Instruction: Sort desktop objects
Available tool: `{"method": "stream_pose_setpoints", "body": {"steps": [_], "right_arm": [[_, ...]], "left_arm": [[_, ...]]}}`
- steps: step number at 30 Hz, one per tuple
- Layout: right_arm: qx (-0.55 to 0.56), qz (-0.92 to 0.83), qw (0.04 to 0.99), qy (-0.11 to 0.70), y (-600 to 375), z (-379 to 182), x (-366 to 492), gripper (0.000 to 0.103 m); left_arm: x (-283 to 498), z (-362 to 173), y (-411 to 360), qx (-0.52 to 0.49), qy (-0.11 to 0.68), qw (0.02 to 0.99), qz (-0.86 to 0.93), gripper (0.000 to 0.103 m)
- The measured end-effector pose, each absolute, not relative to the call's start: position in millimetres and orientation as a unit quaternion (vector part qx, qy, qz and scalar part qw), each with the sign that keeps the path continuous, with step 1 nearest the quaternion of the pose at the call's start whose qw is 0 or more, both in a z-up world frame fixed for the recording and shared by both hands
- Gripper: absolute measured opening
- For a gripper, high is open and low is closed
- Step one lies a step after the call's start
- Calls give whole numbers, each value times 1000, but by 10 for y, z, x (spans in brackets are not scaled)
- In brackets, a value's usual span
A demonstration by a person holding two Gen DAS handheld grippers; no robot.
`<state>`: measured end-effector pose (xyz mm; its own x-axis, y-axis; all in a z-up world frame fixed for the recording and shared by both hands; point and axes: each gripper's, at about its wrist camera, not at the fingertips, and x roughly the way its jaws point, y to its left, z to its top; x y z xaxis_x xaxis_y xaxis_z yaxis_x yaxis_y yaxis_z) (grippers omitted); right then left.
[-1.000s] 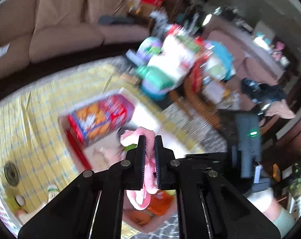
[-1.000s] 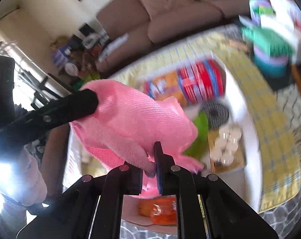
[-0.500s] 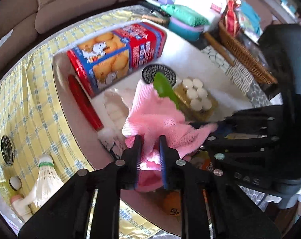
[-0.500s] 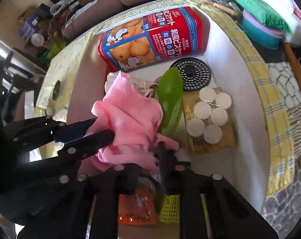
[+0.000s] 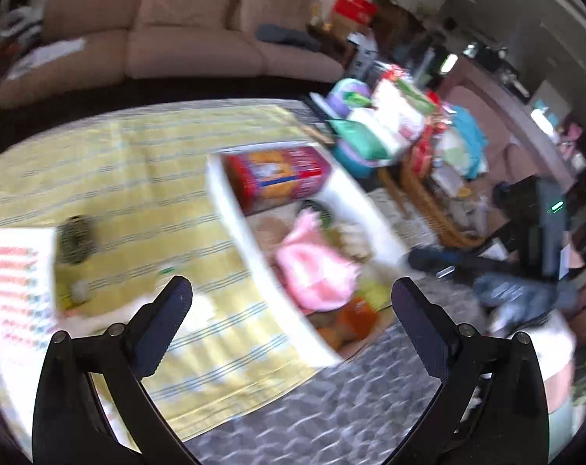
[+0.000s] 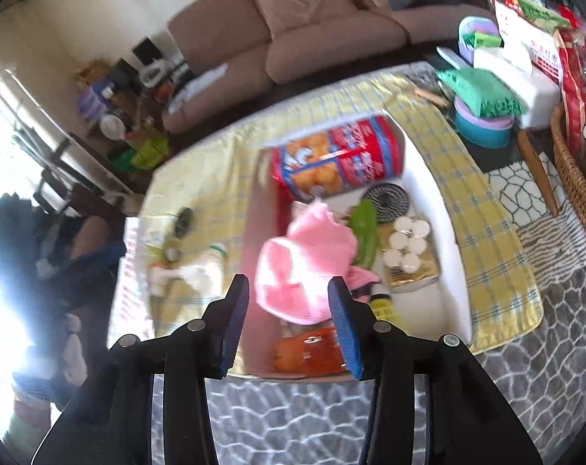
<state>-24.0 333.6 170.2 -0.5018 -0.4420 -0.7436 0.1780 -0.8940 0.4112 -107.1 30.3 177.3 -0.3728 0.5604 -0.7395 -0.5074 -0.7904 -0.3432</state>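
A crumpled pink cloth (image 5: 312,267) (image 6: 304,263) lies inside the white box (image 5: 234,213) (image 6: 452,232) on the yellow checked tablecloth. The box also holds a red and blue biscuit tin (image 6: 339,162) (image 5: 277,178), a green leaf-shaped piece (image 6: 364,228), a pack of white discs (image 6: 407,244), a black round mesh (image 6: 386,197) and an orange packet (image 6: 312,356). My left gripper (image 5: 291,298) is open and empty, above the box's near left side. My right gripper (image 6: 289,310) is open and empty, just above the box's near end.
On the tablecloth (image 5: 137,162) left of the box lie a black round mesh (image 5: 73,238), a white shuttlecock (image 6: 199,271) and a red-printed white sheet (image 5: 13,290). A wicker basket (image 6: 576,178) and stacked packages (image 6: 506,62) stand right. A sofa (image 5: 184,38) is behind.
Both grippers have let go of the pink cloth, opened and pulled back from the box. The cloth now rests in the box.
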Motion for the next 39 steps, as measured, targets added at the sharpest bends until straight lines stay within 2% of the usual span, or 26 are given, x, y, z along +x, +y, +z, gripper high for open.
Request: {"method": "stream_pose_setpoints", "body": {"steps": [5, 12, 13, 14, 16, 21, 24, 25, 26, 28, 31, 39], "right_arm": [[456, -858, 190, -143, 3193, 1752, -102, 49], [462, -850, 205, -146, 2999, 1603, -61, 49], [461, -850, 208, -149, 2982, 1586, -65, 49], [460, -848, 211, -155, 2965, 1566, -69, 49], [457, -845, 220, -168, 2935, 1547, -87, 49], [460, -836, 238, -182, 2781, 1473, -185, 49], [466, -831, 243, -183, 2669, 1403, -235, 49], [468, -830, 244, -183, 2653, 1386, -245, 49], [470, -828, 245, -184, 2619, 1360, -255, 49], [473, -825, 247, -186, 2581, 1330, -264, 49], [470, -830, 244, -174, 2509, 1328, -261, 49], [447, -875, 180, -38, 2277, 1453, -143, 49]], "left_arm": [[-984, 1419, -175, -476, -24, 252, 842, 103], [-1064, 1047, -156, -457, 41, 205, 865, 101], [-1074, 1003, -98, -447, 65, 202, 869, 94], [-1084, 964, -57, -444, 82, 200, 870, 80], [-1118, 861, 48, -440, 122, 190, 869, 58], [-1276, 628, 166, -444, 141, 201, 862, 53], [-1395, 532, 207, -454, 137, 203, 856, 41], [-1452, 500, 210, -462, 125, 207, 853, 35], [-1491, 481, 198, -466, 117, 210, 852, 21], [-1542, 472, 179, -468, 111, 208, 852, 2], [-1536, 562, 115, -463, 83, 224, 854, 1], [-1226, 1013, -128, -439, 24, 278, 854, 1]]}}
